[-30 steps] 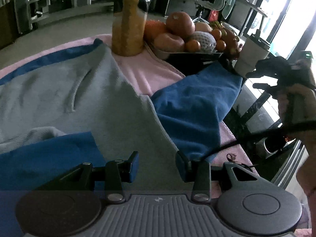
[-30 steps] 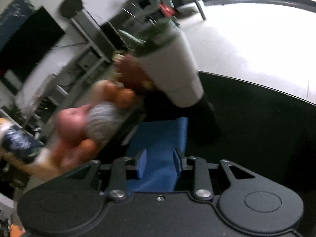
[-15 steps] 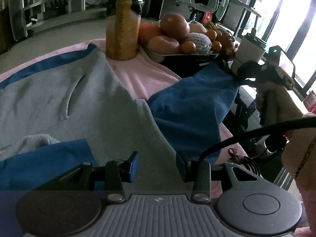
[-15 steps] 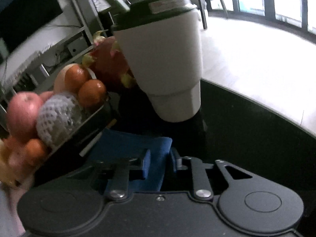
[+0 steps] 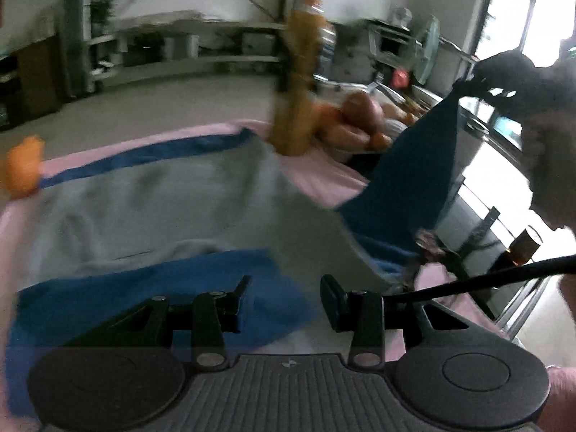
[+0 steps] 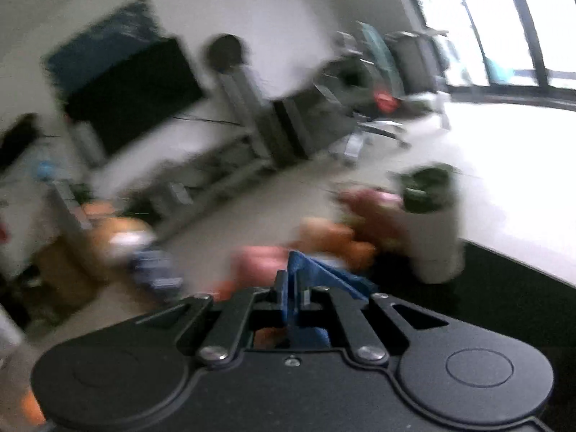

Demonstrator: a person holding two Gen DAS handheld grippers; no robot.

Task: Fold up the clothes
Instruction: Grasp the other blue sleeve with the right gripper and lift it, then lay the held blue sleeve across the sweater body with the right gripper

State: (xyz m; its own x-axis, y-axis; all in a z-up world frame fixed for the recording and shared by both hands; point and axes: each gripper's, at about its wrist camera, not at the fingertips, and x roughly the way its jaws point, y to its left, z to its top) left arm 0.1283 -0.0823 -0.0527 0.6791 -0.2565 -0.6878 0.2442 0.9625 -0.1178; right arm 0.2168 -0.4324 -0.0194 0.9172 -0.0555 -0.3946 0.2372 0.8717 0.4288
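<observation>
A grey sweatshirt (image 5: 172, 208) with blue sleeves lies spread on a pink cloth (image 5: 316, 176). My left gripper (image 5: 284, 295) is open and empty, just above the folded blue sleeve (image 5: 144, 298) at the near edge. My right gripper (image 6: 291, 295) is shut on the end of the other blue sleeve (image 6: 316, 273). In the left wrist view that sleeve (image 5: 414, 176) is pulled up taut to the right gripper (image 5: 464, 88) at the upper right.
A fruit tray (image 5: 360, 122) and a tall orange bottle (image 5: 295, 97) stand at the far edge of the cloth. A white cup with a dark lid (image 6: 432, 223) stands on the black table (image 6: 504, 288). A black cable (image 5: 504, 277) crosses at right.
My right gripper has shut on the sleeve end and lifted it high off the table. My left gripper has shifted over the folded blue sleeve. Both views are blurred from motion.
</observation>
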